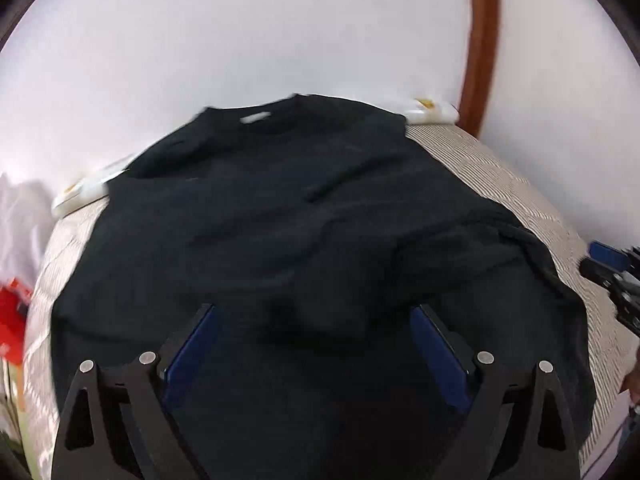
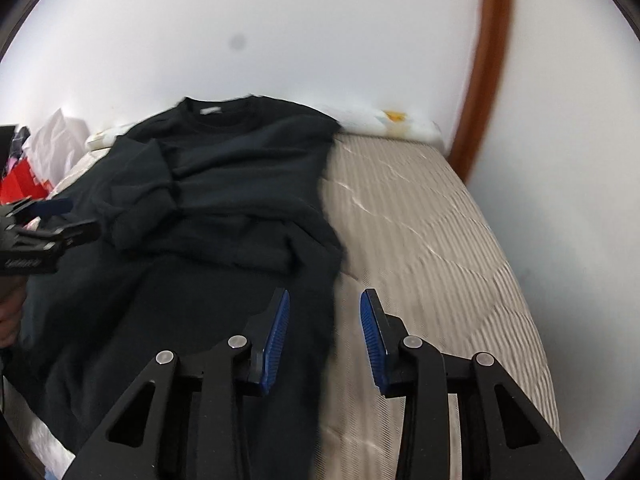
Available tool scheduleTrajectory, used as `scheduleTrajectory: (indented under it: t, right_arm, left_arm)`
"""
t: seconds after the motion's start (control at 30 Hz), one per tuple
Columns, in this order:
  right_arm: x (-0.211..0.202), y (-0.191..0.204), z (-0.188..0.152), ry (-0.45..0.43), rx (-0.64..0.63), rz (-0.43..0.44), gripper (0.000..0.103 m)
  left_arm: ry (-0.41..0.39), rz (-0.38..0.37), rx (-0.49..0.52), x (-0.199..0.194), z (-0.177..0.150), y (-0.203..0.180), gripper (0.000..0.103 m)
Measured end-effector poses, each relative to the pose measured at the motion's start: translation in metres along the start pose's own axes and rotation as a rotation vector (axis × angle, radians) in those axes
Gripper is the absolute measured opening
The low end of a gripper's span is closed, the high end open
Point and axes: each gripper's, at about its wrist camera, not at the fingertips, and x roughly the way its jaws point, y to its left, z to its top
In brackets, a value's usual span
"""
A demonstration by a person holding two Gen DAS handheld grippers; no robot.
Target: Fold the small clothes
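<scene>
White wall (image 2: 320,40): plain backdrop behind the bed, with one small dark spot.

Bed (image 2: 440,220): mattress in a beige, ribbed, quilted cover, running up to the wall.

Black sweatshirt (image 2: 240,184): the task's garment. Lies flat on the bed, neckline and a pale label towards the wall, hem towards both cameras. One sleeve is folded in across the chest. In the right wrist view its edge runs down the middle of the picture, with bare mattress to the right of it.

Brown wooden trim (image 2: 492,60): curved strip rising against the wall, beyond the far right corner of the bed.

White pillow (image 2: 392,122): at the head of the bed beside the sweatshirt's shoulder, with a yellow mark on it.

Clutter (image 2: 36,168): white and red items beside the bed on the left; too blurred to name.

Left tool (image 1: 314,312): blue pads standing wide apart over the lower part of the sweatshirt, nothing between them.

Right tool (image 2: 324,300): blue pads part-way apart, straddling the sweatshirt's edge without pinching it. Its tip also shows at the right edge of the left wrist view.
</scene>
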Motion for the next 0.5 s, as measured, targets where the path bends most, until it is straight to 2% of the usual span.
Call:
scheduleTrajectory:
  t: [0.1,0.2,0.3,0.4,0.43,0.47,0.5]
  right_arm:
    - [-0.003,-0.019,-0.016,0.011,0.029,-0.012,0.036]
    - [-0.008,-0.031,-0.028,0.014,0.052,-0.02,0.036]
    - [-0.012,-0.035,-0.034,0.011,0.061,-0.033,0.036]
    - [-0.012,-0.032,-0.033,0.008,0.052,-0.047,0.036]
    - [-0.012,-0.028,-0.032,0.005,0.047,-0.047,0.036]
    - [-0.012,-0.025,-0.029,0.003,0.044,-0.044,0.036]
    - [-0.012,-0.02,-0.026,-0.001,0.038,-0.041,0.036]
  left_arm:
    - [-0.005,0.031,0.045,0.025,0.01,-0.022,0.092]
    - [0.032,0.067,0.087,0.053,0.017,-0.038,0.087]
    - [0.07,0.142,0.094,0.079,0.019,-0.043,0.076]
    - [0.049,0.191,0.049,0.083,0.019,-0.036,0.047]
    - [0.05,0.213,0.049,0.08,0.02,-0.033,0.027]
    - [0.049,0.196,0.043,0.076,0.023,-0.028,0.013]
    - [0.045,0.138,0.002,0.067,0.026,-0.017,0.012]
